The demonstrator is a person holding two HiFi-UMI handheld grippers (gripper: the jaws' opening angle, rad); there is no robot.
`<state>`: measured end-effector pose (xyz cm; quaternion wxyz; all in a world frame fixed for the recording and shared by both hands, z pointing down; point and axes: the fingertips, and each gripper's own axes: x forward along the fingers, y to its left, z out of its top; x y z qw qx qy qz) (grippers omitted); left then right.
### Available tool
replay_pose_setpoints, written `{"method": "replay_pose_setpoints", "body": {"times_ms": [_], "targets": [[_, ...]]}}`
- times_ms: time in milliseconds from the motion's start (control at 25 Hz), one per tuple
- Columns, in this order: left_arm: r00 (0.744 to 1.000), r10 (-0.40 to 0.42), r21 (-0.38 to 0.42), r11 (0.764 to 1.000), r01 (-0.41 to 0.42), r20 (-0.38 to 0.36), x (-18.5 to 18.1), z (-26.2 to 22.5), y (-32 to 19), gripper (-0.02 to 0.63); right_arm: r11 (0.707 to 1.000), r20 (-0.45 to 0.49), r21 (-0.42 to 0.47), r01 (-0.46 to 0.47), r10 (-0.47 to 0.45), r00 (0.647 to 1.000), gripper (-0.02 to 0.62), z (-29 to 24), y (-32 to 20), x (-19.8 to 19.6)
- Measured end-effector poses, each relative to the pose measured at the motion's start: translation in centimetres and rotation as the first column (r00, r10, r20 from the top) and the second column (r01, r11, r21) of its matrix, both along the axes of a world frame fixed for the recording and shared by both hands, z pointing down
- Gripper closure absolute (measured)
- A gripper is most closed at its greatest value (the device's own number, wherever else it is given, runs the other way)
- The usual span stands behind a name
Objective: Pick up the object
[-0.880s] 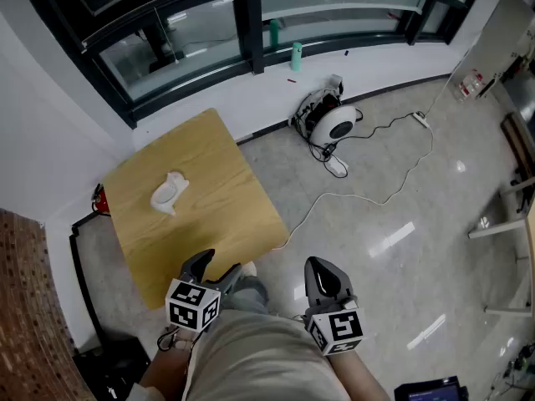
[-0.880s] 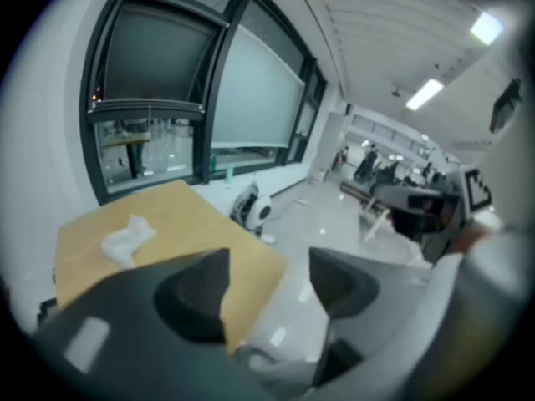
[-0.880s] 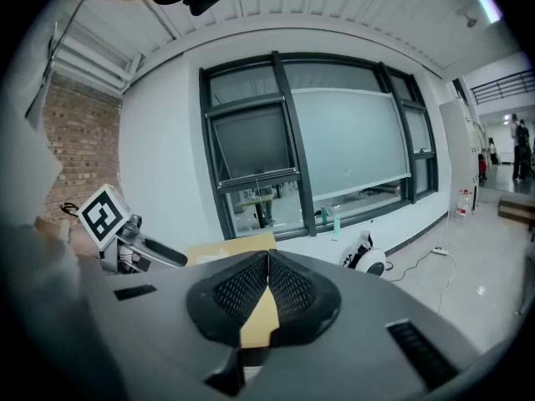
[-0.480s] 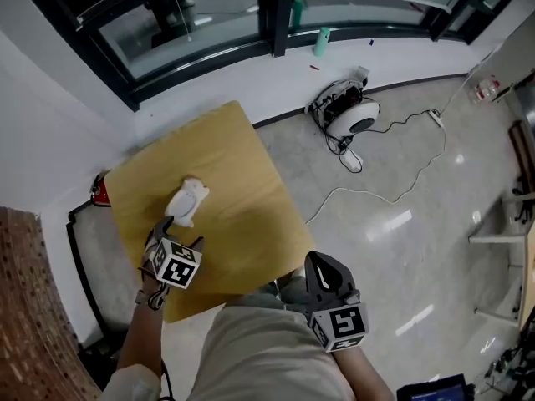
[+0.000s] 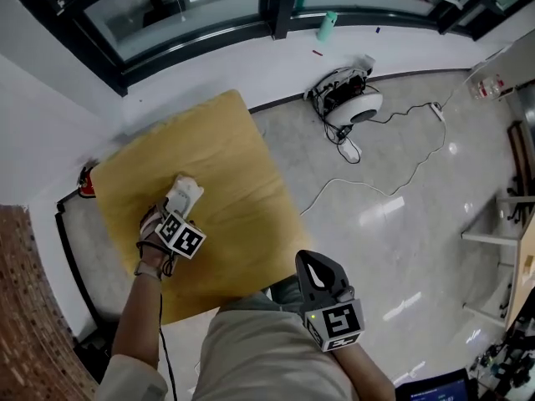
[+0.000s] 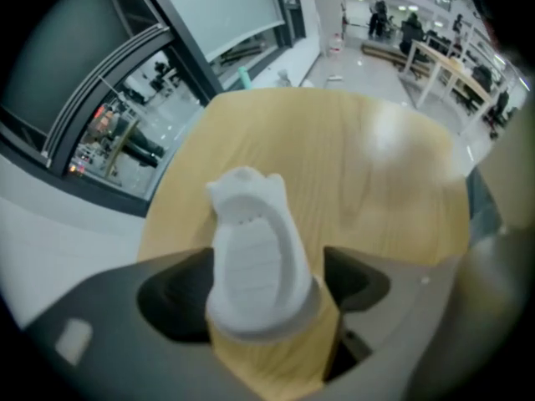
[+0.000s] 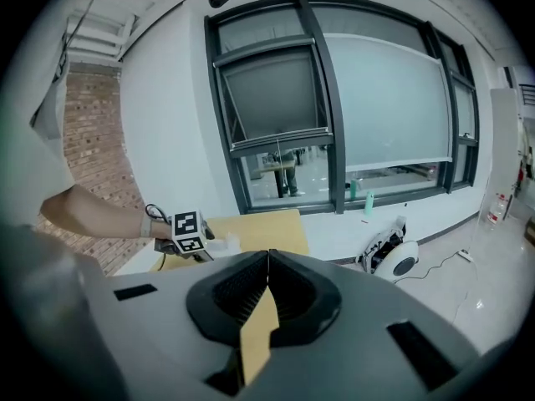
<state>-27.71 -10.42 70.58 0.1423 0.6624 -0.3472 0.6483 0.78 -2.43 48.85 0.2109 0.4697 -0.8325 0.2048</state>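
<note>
Right now your left tongs (image 5: 172, 212) are down over the bench (image 5: 238, 153) with the jaws spread wide. The white object (image 6: 251, 249) stands between them, resting on the wood. In the left gripper view you see dark gaps between the pads and its sides, so the tongs straddle it and do not pinch it. The object is a pale, moulded piece with a ribbed face and a knobbly top, pointing away from you. It sits left of the bench's middle, nearer the edge beside the brick wall (image 5: 25, 307) than the edge facing the open floor. Your left marker cube (image 5: 182, 237) is just behind it, over the wood.

Your right tongs (image 5: 314, 267) hang off the bench, past its near corner and close to your body, above the pale floor. Their jaws are pressed together with nothing between them.

Beyond the bench's far corner, a round white device (image 5: 359, 107) lies on the floor by the wall with cables trailing from it. A green bottle (image 5: 328, 25) stands on the window ledge above.
</note>
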Motion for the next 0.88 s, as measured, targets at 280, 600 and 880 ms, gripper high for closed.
{"method": "replay_pose_setpoints", "body": {"times_ms": [280,600,880], "targets": [[0.99,0.085,-0.031,0.996,-0.082,0.116,-0.3,2.3,-1.5,0.203,1.0,-0.002,-0.025,0.017,-0.017,1.0,0.588,1.1,-0.9,-0.1],[0.983,0.108,-0.153,0.985,-0.085,0.146,-0.6,2.9,-2.3,0.14,0.999,-0.002,-0.036,0.035,-0.035,0.999,0.588,1.7,-0.7,0.3],[0.97,0.131,-0.17,0.981,-0.096,0.207,-0.4,2.8,-1.8,0.186,0.999,0.006,-0.018,0.032,-0.032,0.999,0.588,1.2,-0.6,0.7]]}}
